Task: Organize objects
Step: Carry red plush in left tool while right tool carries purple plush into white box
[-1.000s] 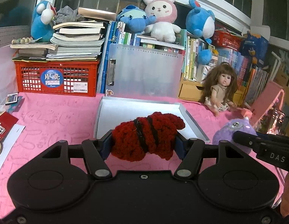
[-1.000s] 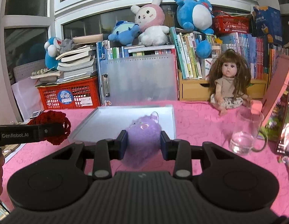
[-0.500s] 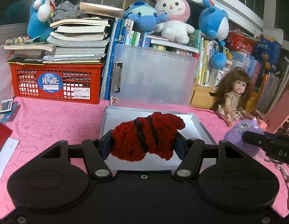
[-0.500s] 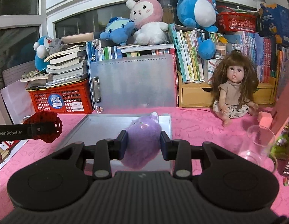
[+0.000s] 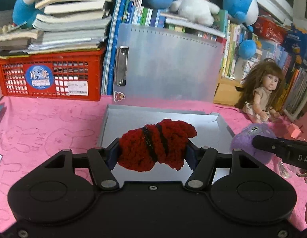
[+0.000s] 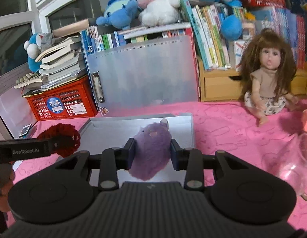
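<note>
My left gripper is shut on a red crocheted toy with black bands, held above the near edge of a shallow grey tray on the pink tablecloth. My right gripper is shut on a fluffy purple plush, held above the same tray. The purple plush and the right gripper's finger show at the right of the left wrist view. The red toy and the left gripper's finger show at the left of the right wrist view.
A frosted clipboard stands behind the tray. A red crate with stacked books is at the back left. A long-haired doll sits at the right, with a glass cup in front of it. Books and plush toys line the back.
Both grippers have moved forward and closer to the tray, each still holding its toy. The tray, clipboard and doll look larger now.
</note>
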`<state>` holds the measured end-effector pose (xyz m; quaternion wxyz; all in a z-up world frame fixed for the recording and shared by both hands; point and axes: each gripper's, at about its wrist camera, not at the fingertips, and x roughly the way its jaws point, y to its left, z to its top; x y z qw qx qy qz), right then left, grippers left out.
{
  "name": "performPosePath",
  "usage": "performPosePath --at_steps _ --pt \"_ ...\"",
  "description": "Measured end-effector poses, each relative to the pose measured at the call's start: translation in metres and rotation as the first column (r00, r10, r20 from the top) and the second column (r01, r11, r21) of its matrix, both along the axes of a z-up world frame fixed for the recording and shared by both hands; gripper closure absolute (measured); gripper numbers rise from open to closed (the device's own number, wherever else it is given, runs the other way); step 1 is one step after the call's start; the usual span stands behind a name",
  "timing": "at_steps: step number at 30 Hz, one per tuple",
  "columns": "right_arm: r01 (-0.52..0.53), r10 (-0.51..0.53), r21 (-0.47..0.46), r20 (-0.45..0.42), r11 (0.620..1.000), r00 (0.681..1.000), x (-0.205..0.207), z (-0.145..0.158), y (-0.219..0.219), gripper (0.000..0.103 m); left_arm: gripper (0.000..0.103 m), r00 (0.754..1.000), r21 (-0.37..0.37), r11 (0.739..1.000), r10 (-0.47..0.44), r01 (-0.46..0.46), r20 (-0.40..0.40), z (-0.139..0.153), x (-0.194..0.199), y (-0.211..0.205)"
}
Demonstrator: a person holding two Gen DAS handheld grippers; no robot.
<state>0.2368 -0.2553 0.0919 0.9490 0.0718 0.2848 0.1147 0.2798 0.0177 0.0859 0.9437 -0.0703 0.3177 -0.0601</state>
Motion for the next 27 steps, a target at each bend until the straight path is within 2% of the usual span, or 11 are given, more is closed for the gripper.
performPosePath --at_steps 10,15,18,22,27 --pt "0.03 -0.021 0.069 -0.118 0.997 0.993 0.052 -0.03 -0.001 0.063 0.041 0.993 0.035 0.999 0.035 -0.031 -0.108 -0.034 0.054 -0.004" --pt "0.048 -0.031 0.119 -0.142 0.992 0.989 0.069 -0.04 -0.002 0.063 0.041 0.992 0.054 0.998 0.046 -0.04 -0.12 -0.045 0.071 -0.009" --pt "0.072 -0.051 0.136 -0.153 0.988 0.987 0.085 -0.042 -0.002 0.062 0.041 0.989 0.041 0.998 0.053 -0.048 -0.135 -0.047 0.088 -0.013" --pt "0.1 -0.074 0.146 -0.173 0.984 0.982 0.101 -0.051 -0.002 0.062 0.041 0.989 0.085 0.995 0.057 -0.045 -0.137 -0.054 0.102 -0.022" --pt "0.123 -0.09 0.163 -0.196 0.979 0.976 0.113 -0.062 -0.001 0.062 0.041 0.984 0.102 0.993 0.074 -0.058 -0.164 -0.064 0.117 -0.025"
